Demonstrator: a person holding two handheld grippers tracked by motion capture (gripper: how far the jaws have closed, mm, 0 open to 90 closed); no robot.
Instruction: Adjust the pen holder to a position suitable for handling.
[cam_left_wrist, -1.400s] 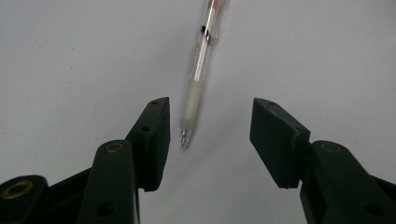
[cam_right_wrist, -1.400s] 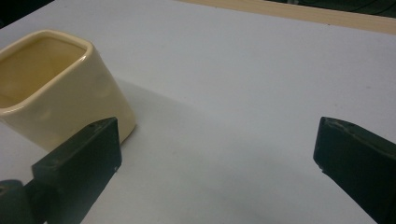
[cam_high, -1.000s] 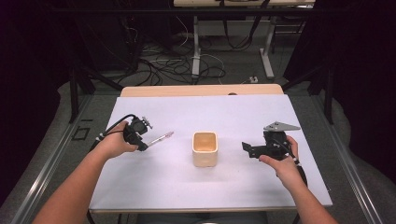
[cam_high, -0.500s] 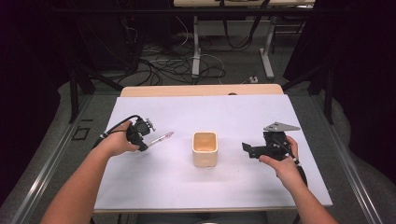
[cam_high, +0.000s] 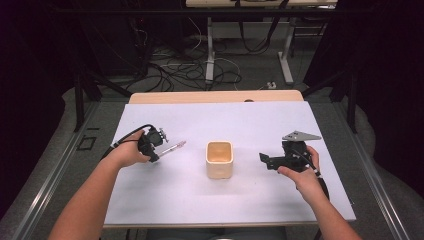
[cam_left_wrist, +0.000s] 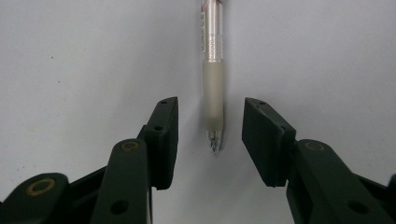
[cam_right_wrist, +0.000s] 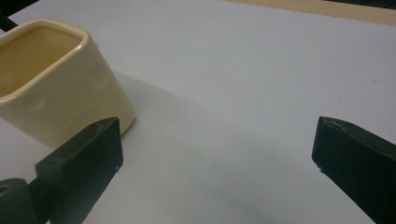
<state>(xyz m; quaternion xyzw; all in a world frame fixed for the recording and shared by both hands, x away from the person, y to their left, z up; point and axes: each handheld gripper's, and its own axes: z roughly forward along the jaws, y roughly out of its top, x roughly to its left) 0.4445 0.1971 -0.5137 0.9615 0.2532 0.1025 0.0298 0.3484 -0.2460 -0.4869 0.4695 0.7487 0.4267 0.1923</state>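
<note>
A clear pen (cam_high: 173, 147) lies on the white sheet at the left, its tip toward my left gripper (cam_high: 158, 154). In the left gripper view the pen's (cam_left_wrist: 213, 88) grip and tip lie between the two jaws of my left gripper (cam_left_wrist: 210, 103). The jaws have just been closing, with a gap still showing on each side of the pen. A cream square cup (cam_high: 219, 159) stands upright in the middle. My right gripper (cam_high: 263, 159) is to its right and points at it. In the right gripper view, that gripper (cam_right_wrist: 217, 140) stands wide open beside the cup (cam_right_wrist: 51, 93) with nothing between its jaws.
The white sheet (cam_high: 200, 200) covers the table. A strip of bare wooden tabletop (cam_high: 215, 96) shows at the back. Beyond it lie cables and table legs on the floor. My forearms come in from the bottom corners.
</note>
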